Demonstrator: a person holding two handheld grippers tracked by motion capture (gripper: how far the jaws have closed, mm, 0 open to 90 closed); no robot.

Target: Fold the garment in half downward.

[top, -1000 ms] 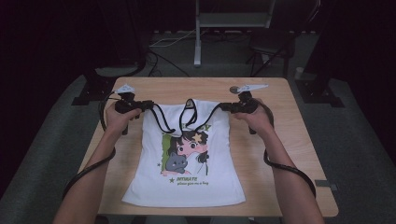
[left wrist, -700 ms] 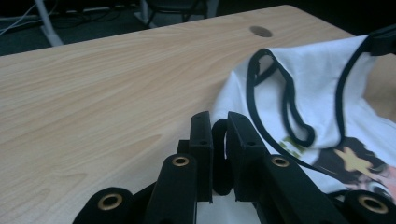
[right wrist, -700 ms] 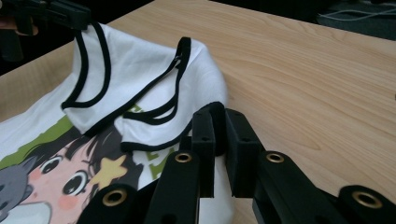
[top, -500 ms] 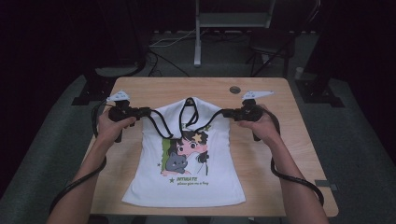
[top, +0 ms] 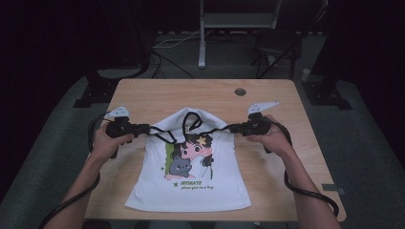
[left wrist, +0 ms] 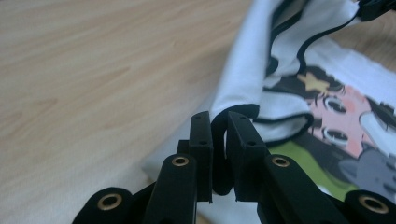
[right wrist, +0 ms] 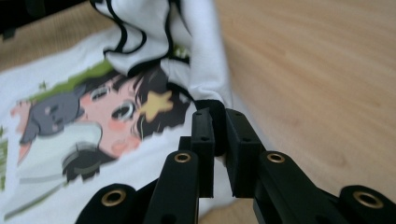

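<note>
Now left claw [left wrist: 219, 140] nearly closed, pinching white shirt [top: 191, 186] black-trimmed edge; right claw [right wrist: 219, 135] likewise clamps opposite edge.

Light wooden table [top: 157, 95], rounded corners, grain running left-right. A round dark grommet hole [top: 240, 91] sits in the top, far right of centre. White T-shirt [top: 191, 191] with cartoon print lies flat on the near middle; its far part is lifted off the wood and folding toward the near side.

wooden table [top: 157, 95], dark grey floor [top: 372, 157]
</note>
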